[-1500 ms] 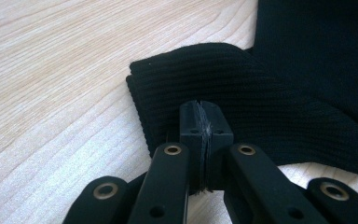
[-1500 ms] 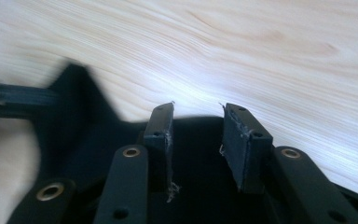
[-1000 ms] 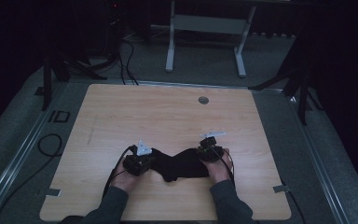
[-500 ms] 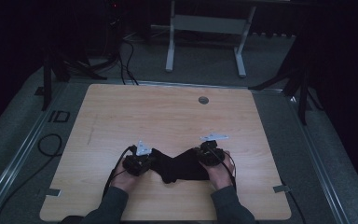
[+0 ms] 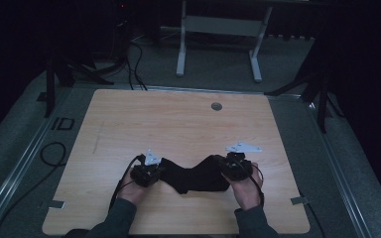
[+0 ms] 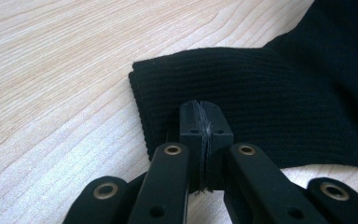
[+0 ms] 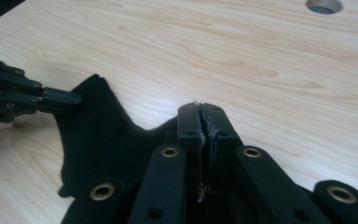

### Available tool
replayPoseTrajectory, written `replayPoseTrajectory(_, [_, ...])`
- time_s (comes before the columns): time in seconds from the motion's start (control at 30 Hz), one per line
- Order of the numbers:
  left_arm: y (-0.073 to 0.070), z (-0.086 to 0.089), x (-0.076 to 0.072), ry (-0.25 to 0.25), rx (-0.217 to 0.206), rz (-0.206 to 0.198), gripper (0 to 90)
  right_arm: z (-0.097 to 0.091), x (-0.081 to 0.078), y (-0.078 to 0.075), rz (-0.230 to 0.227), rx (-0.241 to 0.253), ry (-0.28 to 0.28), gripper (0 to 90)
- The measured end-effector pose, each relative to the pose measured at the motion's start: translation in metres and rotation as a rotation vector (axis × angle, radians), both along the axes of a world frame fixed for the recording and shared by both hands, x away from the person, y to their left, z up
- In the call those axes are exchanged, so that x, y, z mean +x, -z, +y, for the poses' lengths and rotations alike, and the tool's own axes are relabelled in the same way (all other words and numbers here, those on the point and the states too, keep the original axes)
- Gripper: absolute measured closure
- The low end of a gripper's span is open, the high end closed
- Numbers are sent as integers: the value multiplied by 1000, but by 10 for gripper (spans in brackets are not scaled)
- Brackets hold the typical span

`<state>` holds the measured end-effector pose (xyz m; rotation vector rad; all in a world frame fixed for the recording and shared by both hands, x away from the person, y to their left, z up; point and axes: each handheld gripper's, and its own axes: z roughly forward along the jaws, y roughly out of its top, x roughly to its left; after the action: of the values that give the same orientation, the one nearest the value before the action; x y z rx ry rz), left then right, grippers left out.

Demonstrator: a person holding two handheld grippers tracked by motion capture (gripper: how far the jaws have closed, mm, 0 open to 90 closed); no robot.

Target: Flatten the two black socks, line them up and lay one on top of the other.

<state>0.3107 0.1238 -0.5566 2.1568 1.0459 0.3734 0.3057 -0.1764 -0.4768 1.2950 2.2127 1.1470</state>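
Near the table's [image 5: 178,124] front edge lies a black knit cloth [image 5: 196,174], stretched between both grippers. Ribbed end sits at the left. Left gripper [image 6: 200,114] has jaws pressed together with the ribbed hem pinched between them, judging by the left gripper view. Right gripper [image 7: 200,116] also has jaws closed tight, cloth bunched beneath them; likely gripping the other end, though the pinch itself is hidden. Each end is held so the piece can be pulled flat or folded, probably. Middle of the cloth sags into a narrow waist, so tension looks light. Hands come in from the bottom edge. Farther back, a round grommet [image 5: 217,106] sits in the bare tabletop.
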Motion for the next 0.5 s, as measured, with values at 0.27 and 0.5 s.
replayPoseTrajectory(0.27, [0,0,0,4,2,1,893,-16,-2,4,15,-1,41,862])
replayPoseTrajectory(0.5, [0,0,-1,9,7,-1,891,-26,-2,14,50,-13,57,856])
